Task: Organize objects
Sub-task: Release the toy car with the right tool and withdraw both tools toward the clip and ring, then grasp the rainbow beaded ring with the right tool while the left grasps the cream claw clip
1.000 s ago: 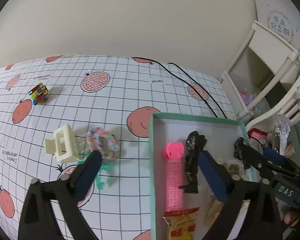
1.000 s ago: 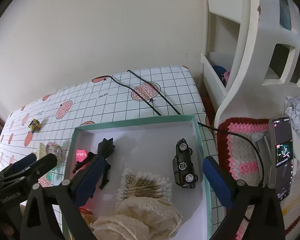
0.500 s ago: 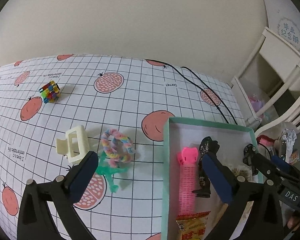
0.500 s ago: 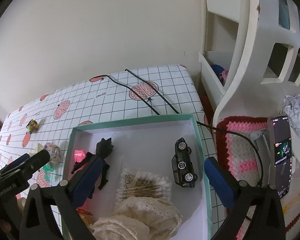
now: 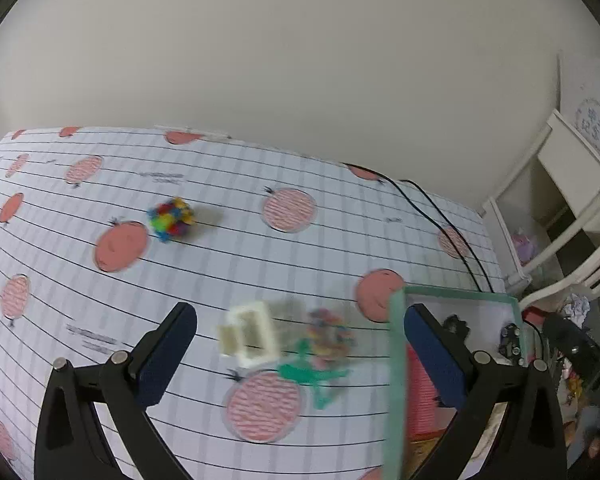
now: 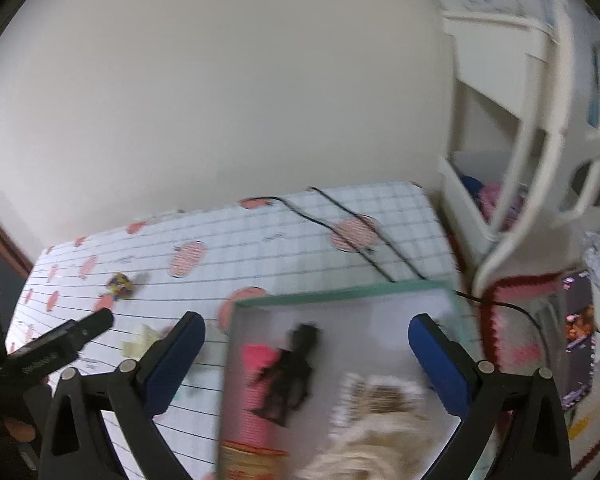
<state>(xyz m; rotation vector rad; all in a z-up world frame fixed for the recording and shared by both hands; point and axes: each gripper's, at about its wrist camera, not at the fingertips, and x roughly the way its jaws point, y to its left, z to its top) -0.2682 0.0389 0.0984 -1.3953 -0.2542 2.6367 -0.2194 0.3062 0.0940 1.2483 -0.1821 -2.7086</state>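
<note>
Left wrist view: left gripper (image 5: 300, 354) spread wide, empty, aimed at loose items.
Hair claw (image 5: 250, 334): just ahead between fingers, on tablecloth (image 5: 220, 264).
Box (image 5: 396, 360): right, collecting point.
Right gripper (image 6: 306, 354): wide, empty, over box.

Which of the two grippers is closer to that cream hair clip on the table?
The left. The hair clip lies just ahead of the open left gripper, between its fingers in that view. The right gripper hangs open over the green-rimmed box, off to the clip's right.
</note>
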